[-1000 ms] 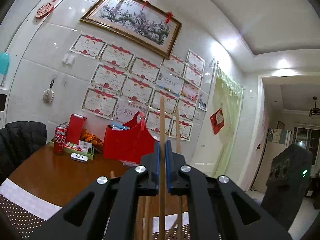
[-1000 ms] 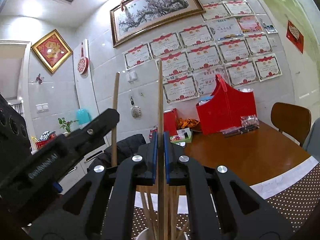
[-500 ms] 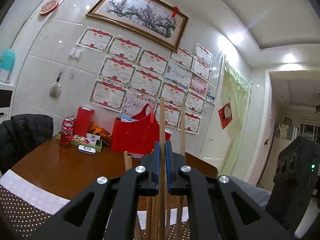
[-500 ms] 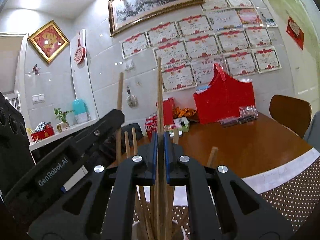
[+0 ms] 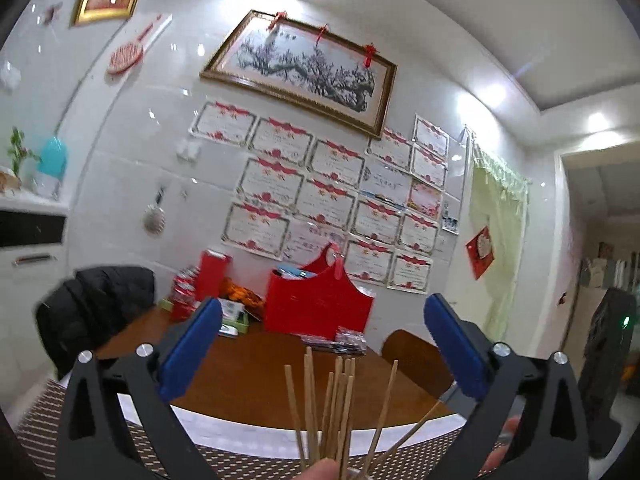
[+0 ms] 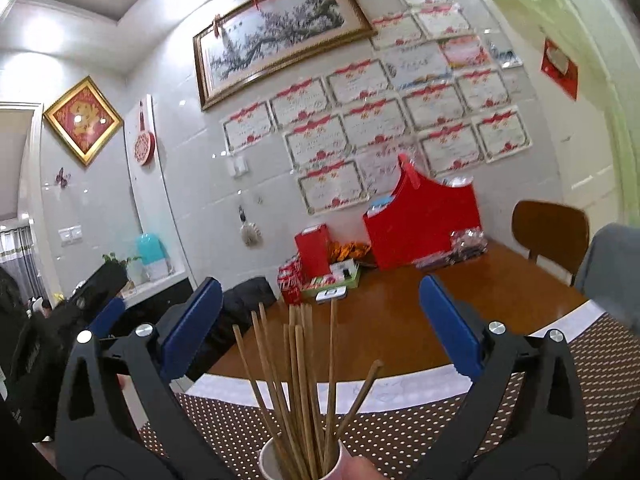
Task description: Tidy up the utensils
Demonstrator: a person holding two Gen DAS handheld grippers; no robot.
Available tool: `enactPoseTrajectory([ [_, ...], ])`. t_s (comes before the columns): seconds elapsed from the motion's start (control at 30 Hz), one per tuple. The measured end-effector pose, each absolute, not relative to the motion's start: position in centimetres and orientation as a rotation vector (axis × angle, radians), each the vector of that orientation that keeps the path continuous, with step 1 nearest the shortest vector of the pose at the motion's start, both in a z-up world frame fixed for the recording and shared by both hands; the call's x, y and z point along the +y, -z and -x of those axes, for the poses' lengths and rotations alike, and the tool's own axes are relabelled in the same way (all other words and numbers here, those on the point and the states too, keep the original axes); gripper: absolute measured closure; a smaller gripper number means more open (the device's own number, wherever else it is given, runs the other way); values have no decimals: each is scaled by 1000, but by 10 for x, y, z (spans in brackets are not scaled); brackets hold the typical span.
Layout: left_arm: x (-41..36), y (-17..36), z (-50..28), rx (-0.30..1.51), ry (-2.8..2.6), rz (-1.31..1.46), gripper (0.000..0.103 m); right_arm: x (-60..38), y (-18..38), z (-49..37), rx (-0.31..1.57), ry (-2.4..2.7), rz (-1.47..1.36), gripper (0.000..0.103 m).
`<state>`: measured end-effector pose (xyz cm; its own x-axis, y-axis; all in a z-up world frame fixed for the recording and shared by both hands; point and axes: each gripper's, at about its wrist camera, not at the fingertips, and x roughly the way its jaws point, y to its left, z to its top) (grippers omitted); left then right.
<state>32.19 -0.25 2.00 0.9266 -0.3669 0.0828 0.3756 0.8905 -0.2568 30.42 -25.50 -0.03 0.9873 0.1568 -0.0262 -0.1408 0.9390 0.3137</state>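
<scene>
Several wooden chopsticks (image 6: 300, 380) stand fanned out in a white cup (image 6: 269, 458) on the dotted mat. My right gripper (image 6: 320, 285) is just behind and above them, its jaws opening wide, blue pads well apart and touching nothing. In the left wrist view the same chopsticks (image 5: 336, 412) rise between the fingers of my left gripper (image 5: 323, 306), whose jaws are also opening and hold nothing. The left gripper's black body (image 6: 80, 304) shows at the left edge of the right wrist view. The cup is mostly hidden in the left wrist view.
A brown dotted mat (image 6: 580, 392) covers the near part of the round wooden table (image 6: 400, 328). At the back by the wall stand a red basket (image 6: 424, 224), a red box (image 6: 314, 252) and cans. A wooden chair (image 6: 550, 228) is on the right, a black jacket (image 5: 96, 312) on the left.
Both grippers were shut on one chopstick each; both have opened wide and let go. The chopsticks now stand lower, in the cup, and both views have drawn back.
</scene>
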Motion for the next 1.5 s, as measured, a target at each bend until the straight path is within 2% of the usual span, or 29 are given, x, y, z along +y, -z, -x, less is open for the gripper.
enactPoseTrajectory([
  [0.23,1,-50,-255,-19,311,173,4,-262,-29,-250,95,-106,-303,6],
  [0.57,-14,-64,-174,103,181,-8,4,-259,-33,-170,230,-50,-223,6],
  [0.83,-10,-55,-130,219,161,-21,4,-247,-28,-113,294,4,-147,6],
  [1.03,-6,-42,-102,236,139,-19,4,-226,-16,-80,302,58,-84,6],
  [1.5,6,-13,-66,271,127,14,4,-196,-2,-56,286,81,-39,6],
])
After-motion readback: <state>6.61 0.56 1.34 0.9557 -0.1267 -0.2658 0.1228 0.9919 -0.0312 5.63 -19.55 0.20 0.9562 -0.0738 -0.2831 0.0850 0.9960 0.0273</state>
